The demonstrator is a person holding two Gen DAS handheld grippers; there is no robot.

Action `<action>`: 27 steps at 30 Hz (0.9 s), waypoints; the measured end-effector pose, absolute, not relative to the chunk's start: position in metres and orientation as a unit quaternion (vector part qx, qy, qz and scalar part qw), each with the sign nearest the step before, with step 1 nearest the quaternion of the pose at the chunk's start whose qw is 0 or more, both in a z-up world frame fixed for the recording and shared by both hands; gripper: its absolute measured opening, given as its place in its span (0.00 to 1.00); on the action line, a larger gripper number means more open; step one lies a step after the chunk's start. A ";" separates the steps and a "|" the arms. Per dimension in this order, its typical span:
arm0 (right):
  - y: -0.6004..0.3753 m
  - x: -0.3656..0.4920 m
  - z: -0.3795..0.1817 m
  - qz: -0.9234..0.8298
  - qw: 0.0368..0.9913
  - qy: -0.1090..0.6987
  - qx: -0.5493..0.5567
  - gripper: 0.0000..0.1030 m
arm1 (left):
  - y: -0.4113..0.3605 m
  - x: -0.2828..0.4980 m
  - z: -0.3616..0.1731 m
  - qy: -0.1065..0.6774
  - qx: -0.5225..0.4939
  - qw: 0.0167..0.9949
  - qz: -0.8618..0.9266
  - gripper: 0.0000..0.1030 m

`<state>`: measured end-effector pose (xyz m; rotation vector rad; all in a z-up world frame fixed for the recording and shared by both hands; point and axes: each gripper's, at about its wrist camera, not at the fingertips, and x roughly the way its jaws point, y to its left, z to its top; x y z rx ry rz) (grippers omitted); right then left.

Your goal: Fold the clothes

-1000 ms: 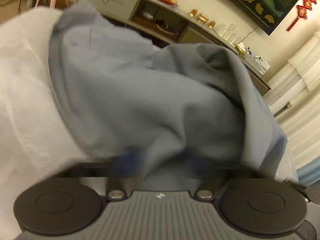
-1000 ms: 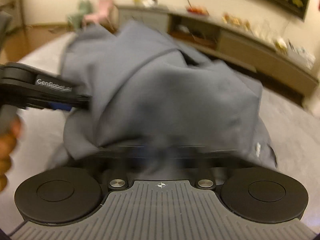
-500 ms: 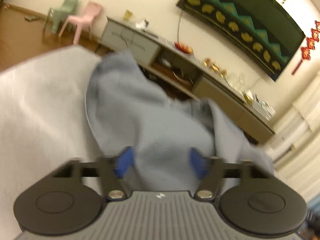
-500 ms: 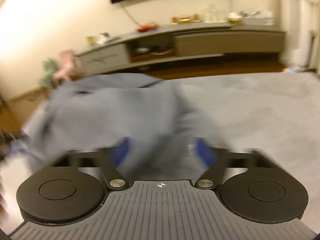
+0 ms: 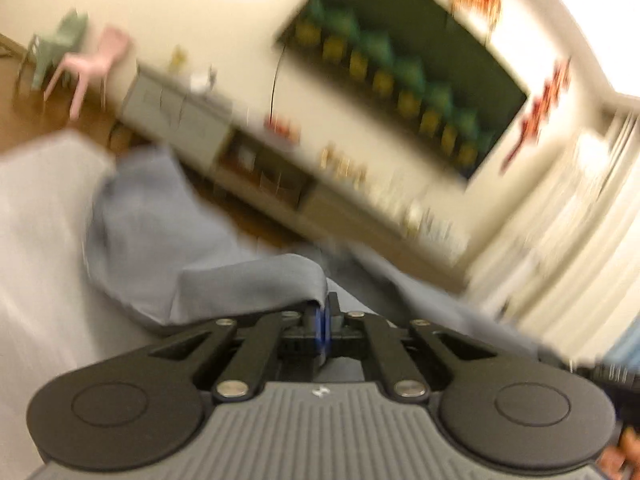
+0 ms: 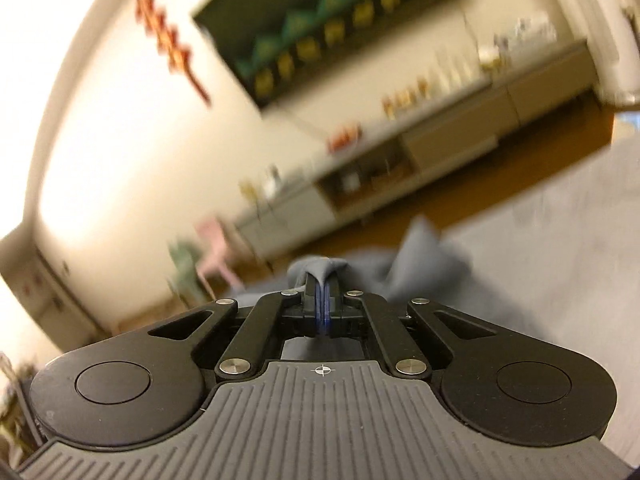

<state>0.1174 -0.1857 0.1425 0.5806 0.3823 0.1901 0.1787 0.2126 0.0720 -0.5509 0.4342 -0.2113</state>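
1. Left wrist view: the left gripper (image 5: 323, 314) is pinching the edge of the grey garment (image 5: 168, 248), its blue pads pressed together with a fold of cloth caught between them.
2. From that pinch the garment is trailing off to the left and away, lying rumpled over the pale bed sheet (image 5: 36, 216); the picture is smeared with motion, so its outline is hard to read.
3. Right wrist view: the right gripper (image 6: 323, 300) is likewise clamped tight, with a small tuft of the same grey garment (image 6: 424, 256) bunching up over its tips.
4. To the right of that tuft, more of the cloth is rising in a soft peak above the grey bed surface (image 6: 560, 240).
5. Judging by the two grips, the step in hand is lifting the garment by two points to spread it before a fold; no neat fold is showing yet.
6. The next move probably calls for drawing the two grips apart until the cloth is hanging taut, then laying it flat.
7. The fabric is looking thin, matte and limp, creasing in rounded folds; it will likely sag and slip if either grip loosens.
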 end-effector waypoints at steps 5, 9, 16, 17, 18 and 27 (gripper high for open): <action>-0.192 0.155 0.114 -0.017 0.942 0.246 0.226 0.00 | 0.222 0.200 0.080 0.226 -0.249 0.942 -0.024 0.02; -0.201 0.156 0.057 -0.034 0.911 0.324 0.255 0.10 | 0.204 0.187 0.045 0.285 -0.208 0.936 -0.009 0.26; -0.225 0.098 0.029 -0.017 0.919 0.318 0.234 0.56 | 0.130 0.082 0.050 0.266 -0.145 0.949 -0.090 0.88; -0.228 0.097 0.021 -0.021 0.919 0.325 0.224 0.56 | 0.111 0.075 0.046 0.275 -0.136 0.945 -0.115 0.90; -0.232 0.104 0.016 -0.023 0.916 0.330 0.228 0.58 | 0.092 0.070 0.042 0.288 -0.128 0.939 -0.138 0.90; -0.256 0.088 -0.020 -0.004 0.897 0.318 0.306 0.58 | -0.065 0.099 -0.024 0.392 0.042 0.895 -0.211 0.51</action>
